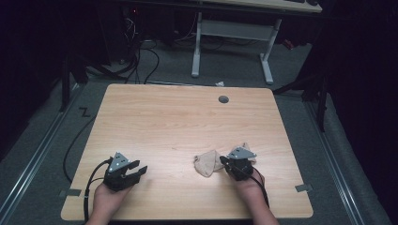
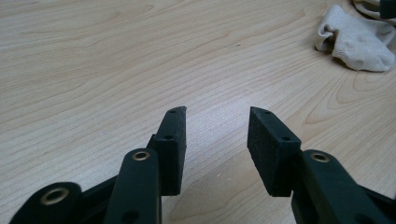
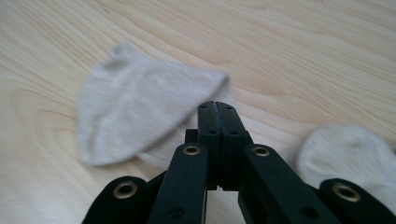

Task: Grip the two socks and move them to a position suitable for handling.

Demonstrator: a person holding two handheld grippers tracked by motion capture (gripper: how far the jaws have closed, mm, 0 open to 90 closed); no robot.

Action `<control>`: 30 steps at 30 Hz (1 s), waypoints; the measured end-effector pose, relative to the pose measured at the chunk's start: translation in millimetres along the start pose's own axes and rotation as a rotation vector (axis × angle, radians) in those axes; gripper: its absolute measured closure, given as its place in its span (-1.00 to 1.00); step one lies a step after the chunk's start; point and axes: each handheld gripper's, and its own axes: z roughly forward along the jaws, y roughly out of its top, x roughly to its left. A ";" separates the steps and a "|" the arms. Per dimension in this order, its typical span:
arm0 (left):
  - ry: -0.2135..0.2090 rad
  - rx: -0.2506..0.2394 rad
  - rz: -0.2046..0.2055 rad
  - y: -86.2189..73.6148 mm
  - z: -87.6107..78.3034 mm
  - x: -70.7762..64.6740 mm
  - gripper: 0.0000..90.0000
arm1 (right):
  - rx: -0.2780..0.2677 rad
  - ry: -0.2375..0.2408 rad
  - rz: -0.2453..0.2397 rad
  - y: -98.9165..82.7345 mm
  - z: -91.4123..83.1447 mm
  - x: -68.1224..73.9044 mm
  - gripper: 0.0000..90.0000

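Your left gripper rests low over the near-left part of the worktop, your left hand behind it at the near edge; its jaws point toward the table's right side and stand released, with bare wood between the pads in the left gripper view. Your right gripper sits near the right front of the worktop, your right hand coming in from the near edge, and its jaws point leftward at the beige sock. These jaws are clenched tight, pad against pad (whether a fold of fabric is pinched between them cannot be told). In the right gripper view the beige sock lies flat just beyond and left of the jaw tips, its edge running under them, and a second, paler sock lies beside the jaws on the other side. The left gripper view shows the sock well apart from your left gripper.
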 end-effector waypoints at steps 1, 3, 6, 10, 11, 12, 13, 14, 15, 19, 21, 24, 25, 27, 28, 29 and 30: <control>0.000 0.000 0.000 0.0 0.0 0.0 0.28 | 0.000 0.000 0.000 0.0 0.0 0.0 1.00; -0.001 -0.001 0.004 0.1 0.4 -0.3 0.28 | 0.027 -0.017 -0.005 -2.4 4.2 -3.2 1.00; -0.001 -0.001 0.003 0.2 0.4 -0.2 0.28 | 0.053 -0.011 -0.019 -4.5 8.9 -1.6 1.00; 0.000 -0.006 -0.004 0.0 -1.0 0.4 0.28 | 0.067 0.017 -0.059 -7.3 7.5 11.6 0.99; 0.000 -0.006 -0.004 0.0 -1.0 0.4 0.28 | 0.067 0.024 -0.071 -7.3 6.6 15.4 0.99; 0.000 -0.007 -0.006 -0.2 -1.2 0.6 0.27 | 0.070 0.028 -0.077 -7.3 6.0 19.3 0.99; 0.000 -0.007 -0.006 -0.2 -1.2 0.6 0.27 | 0.070 0.028 -0.077 -7.3 6.0 19.3 0.99; 0.000 -0.007 -0.004 -0.1 -1.1 0.5 0.27 | 0.064 0.057 -0.087 -7.7 5.9 28.1 0.99; 0.000 -0.007 -0.004 -0.1 -1.1 0.5 0.27 | 0.064 0.057 -0.087 -7.7 5.9 28.1 0.99; 0.001 -0.006 -0.002 0.3 -0.7 0.5 0.27 | 0.048 0.150 -0.116 -4.8 4.0 53.9 0.96; 0.002 -0.007 -0.003 0.3 -0.9 0.5 0.27 | 0.040 0.140 -0.118 -3.5 2.1 54.9 0.96; 0.002 -0.008 0.000 0.0 -0.9 0.2 0.27 | 0.002 0.066 -0.098 -0.4 -4.9 42.8 0.96; 0.002 -0.008 0.000 0.0 -0.9 0.2 0.27 | 0.002 0.066 -0.098 -0.4 -4.9 42.8 0.96; 0.000 -0.005 -0.001 0.2 -0.7 0.6 0.27 | 0.015 0.059 -0.081 -2.9 -3.6 36.2 0.97; 0.001 -0.005 0.001 0.3 -0.4 0.2 0.27 | 0.037 0.055 -0.087 -5.7 -0.6 34.9 0.97; 0.001 -0.005 0.001 0.3 -0.4 0.2 0.27 | 0.048 0.058 -0.090 -6.3 0.4 35.5 0.97; 0.002 -0.005 0.004 0.4 -0.3 0.0 0.27 | 0.048 0.060 -0.097 -6.6 1.8 36.2 0.97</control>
